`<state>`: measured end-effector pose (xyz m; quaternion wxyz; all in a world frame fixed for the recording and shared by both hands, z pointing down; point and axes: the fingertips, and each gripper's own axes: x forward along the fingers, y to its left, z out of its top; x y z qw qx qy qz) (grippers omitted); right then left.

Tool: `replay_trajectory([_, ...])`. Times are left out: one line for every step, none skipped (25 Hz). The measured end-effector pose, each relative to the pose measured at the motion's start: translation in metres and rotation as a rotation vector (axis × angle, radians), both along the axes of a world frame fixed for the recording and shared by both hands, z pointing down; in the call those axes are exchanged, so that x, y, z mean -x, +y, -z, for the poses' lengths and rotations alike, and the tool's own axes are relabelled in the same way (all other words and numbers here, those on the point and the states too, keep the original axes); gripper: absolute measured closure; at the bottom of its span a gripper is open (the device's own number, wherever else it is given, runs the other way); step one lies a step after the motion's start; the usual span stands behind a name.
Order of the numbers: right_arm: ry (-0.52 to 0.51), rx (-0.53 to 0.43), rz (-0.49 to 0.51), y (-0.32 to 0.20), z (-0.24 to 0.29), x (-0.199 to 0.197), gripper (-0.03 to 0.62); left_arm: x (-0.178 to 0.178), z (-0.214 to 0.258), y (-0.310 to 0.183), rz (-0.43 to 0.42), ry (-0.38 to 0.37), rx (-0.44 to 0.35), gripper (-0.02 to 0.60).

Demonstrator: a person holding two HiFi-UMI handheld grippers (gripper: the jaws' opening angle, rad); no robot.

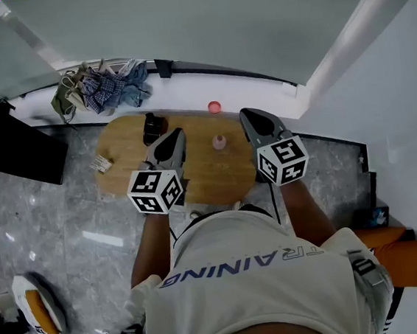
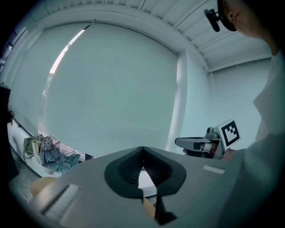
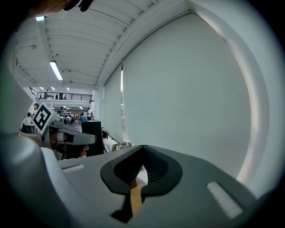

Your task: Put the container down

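Shirt: white with printed lettering, fills the bottom of the head view.
Left gripper: jaws pressed together with nothing between them, held above the wooden table.
Black object: on the table, just beside the left gripper's tip.
Container: small pale pink bottle, upright on the table between both grippers, touched by neither.
Right gripper: jaws pressed together, empty, above the table's right end.

table: near edge partly under person's shirt | dark object: too small to identify | small pale item: shape unclear, too small | orange thing: partly behind person's shoulder | clothes heap: single pieces indistinct
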<state>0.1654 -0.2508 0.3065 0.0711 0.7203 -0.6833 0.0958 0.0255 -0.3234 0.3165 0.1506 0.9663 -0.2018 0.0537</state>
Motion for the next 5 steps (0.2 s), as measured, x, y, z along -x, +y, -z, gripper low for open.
replay_trajectory([0.000, 0.001, 0.001, -0.0006, -0.0002, -0.0010, 0.579, -0.0015, 0.0008, -0.0005, 0.000, 0.000, 0.000, 0.581])
replay_trajectory([0.000, 0.003, 0.002, -0.0013, -0.0005, -0.0018, 0.579, -0.0028, 0.0013, -0.0011, 0.000, 0.001, -0.001, 0.581])
replay_trajectory([0.000, 0.005, 0.004, -0.0020, -0.0011, -0.0024, 0.579, -0.0039, 0.0014, -0.0016, 0.000, 0.001, -0.001, 0.581])
replay_trajectory([0.000, 0.007, 0.005, -0.0028, -0.0020, -0.0028, 0.579, -0.0048, 0.0013, -0.0023, 0.000, 0.001, -0.001, 0.581])
replay_trajectory([0.000, 0.008, 0.007, -0.0037, -0.0028, -0.0032, 0.579, -0.0056, 0.0011, -0.0029, 0.000, 0.001, -0.001, 0.581])
